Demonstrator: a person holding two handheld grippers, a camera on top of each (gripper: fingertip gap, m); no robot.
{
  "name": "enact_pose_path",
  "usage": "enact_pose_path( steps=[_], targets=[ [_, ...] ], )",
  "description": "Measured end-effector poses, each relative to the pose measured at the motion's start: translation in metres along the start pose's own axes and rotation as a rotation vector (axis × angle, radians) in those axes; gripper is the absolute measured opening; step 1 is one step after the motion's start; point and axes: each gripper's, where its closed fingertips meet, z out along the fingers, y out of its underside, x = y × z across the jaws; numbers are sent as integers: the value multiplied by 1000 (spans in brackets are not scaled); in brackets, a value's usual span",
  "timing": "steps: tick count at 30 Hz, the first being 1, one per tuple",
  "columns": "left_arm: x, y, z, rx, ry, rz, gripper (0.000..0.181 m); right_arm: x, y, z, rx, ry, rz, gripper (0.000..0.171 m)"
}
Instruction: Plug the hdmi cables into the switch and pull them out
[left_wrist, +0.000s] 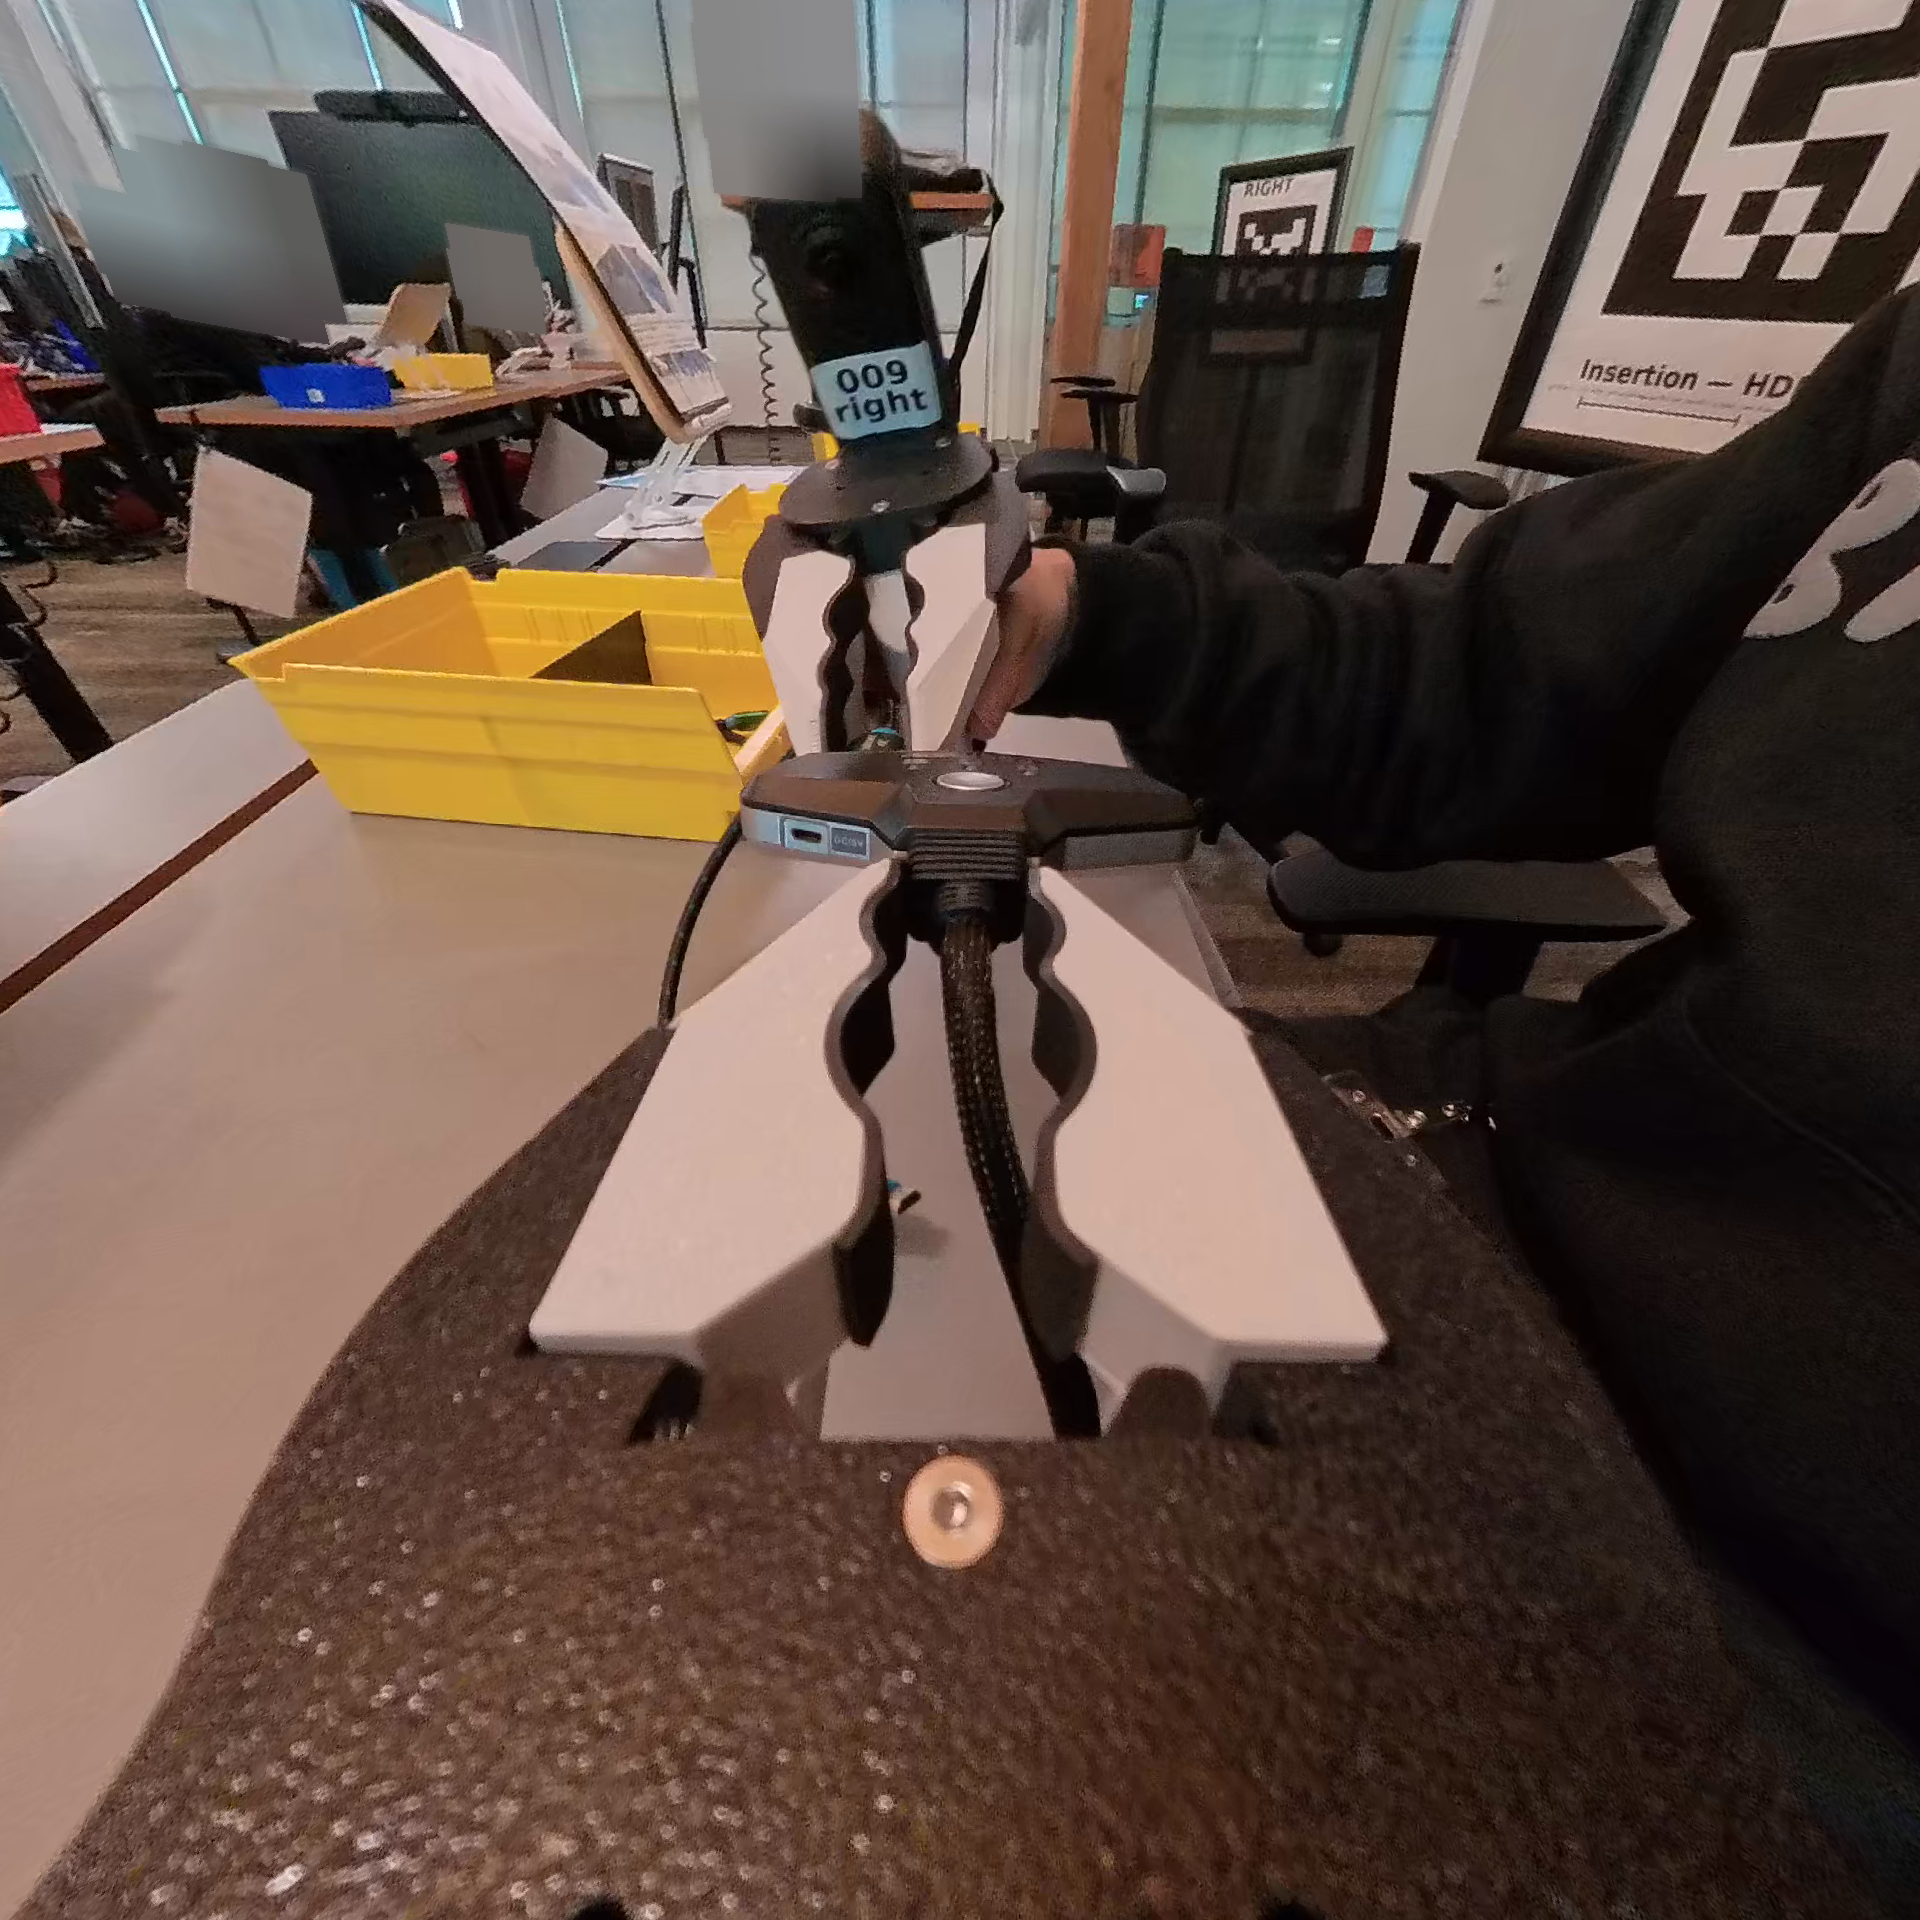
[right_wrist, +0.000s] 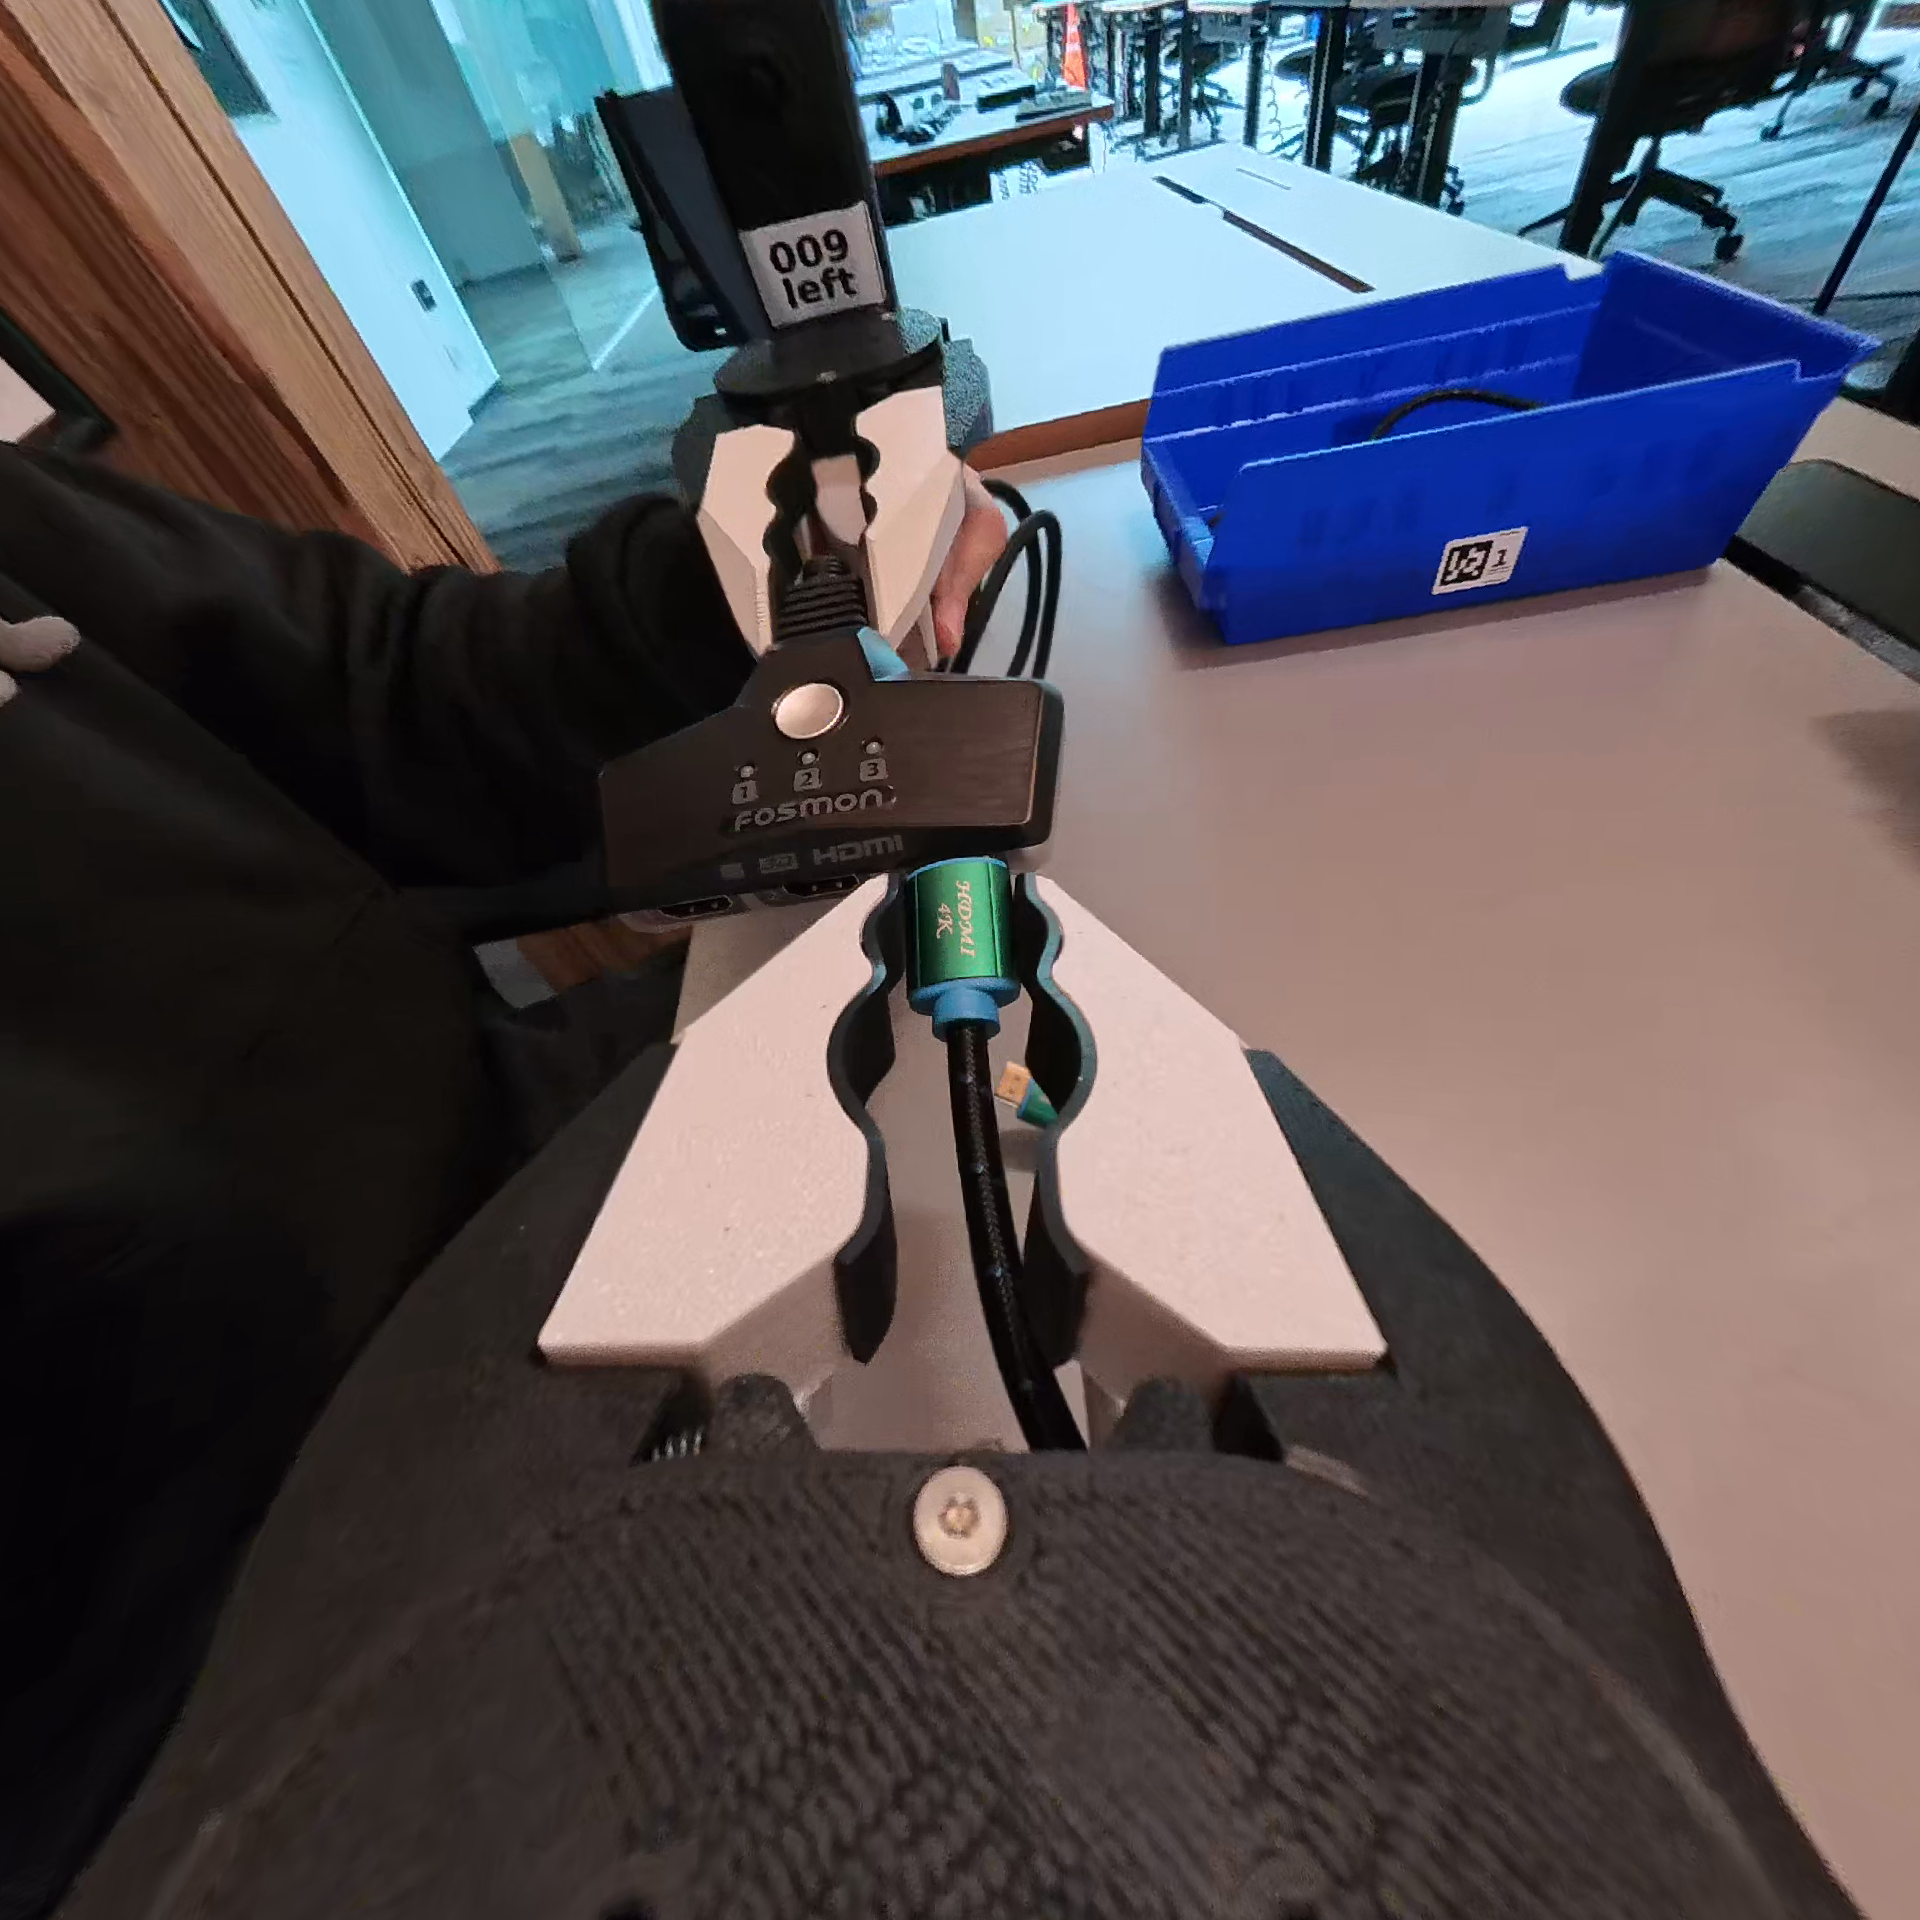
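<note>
The black HDMI switch (right_wrist: 831, 769) is held in the air between both grippers; it also shows in the left wrist view (left_wrist: 966, 795). My left gripper (left_wrist: 961, 883) is shut on the ribbed collar of the switch's own braided cable (left_wrist: 982, 1060). My right gripper (right_wrist: 956, 899) is shut on a green HDMI plug (right_wrist: 956, 935), whose front end sits against the switch's rightmost port. Two other ports (right_wrist: 707, 906) show empty. The left gripper shows in the right wrist view (right_wrist: 821, 540), the right gripper in the left wrist view (left_wrist: 873, 675).
A yellow bin (left_wrist: 499, 727) stands on the grey table (left_wrist: 312, 1039) behind the switch. A blue bin (right_wrist: 1455, 468) with a black cable in it stands at the back right. A black cable loop (right_wrist: 1023, 582) and a loose green plug (right_wrist: 1029, 1101) lie on the table. A dark sleeve (left_wrist: 1351, 686) reaches in.
</note>
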Motion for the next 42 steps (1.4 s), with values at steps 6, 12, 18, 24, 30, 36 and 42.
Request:
enact_pose_path(
  steps=[6, 12, 18, 24, 30, 36, 42],
  targets=[
    [12, -6, 0, -15, -34, 44, 19, -13, -6, -7, -90, -18, -92, 20],
    [15, -9, 5, -16, -61, 56, 19, -18, -9, -16, -107, -19, -119, 20],
    [-23, -42, -115, 235, -331, -30, 19, 15, -45, -137, 197, 242, -71, 18],
    [-16, -49, -103, 167, -316, 49, 19, 27, -84, -193, 110, 433, -203, 18],
    [-16, -46, -99, 198, -294, 15, 19, 61, -84, -281, 157, 536, -122, 18],
    [-19, -44, -90, 203, -266, -2, 19, 99, -30, -308, 171, 573, 48, 18],
    [-20, -40, -78, 179, -246, -12, 19, 140, 0, -296, 24, 722, -52, 18]
  ],
)
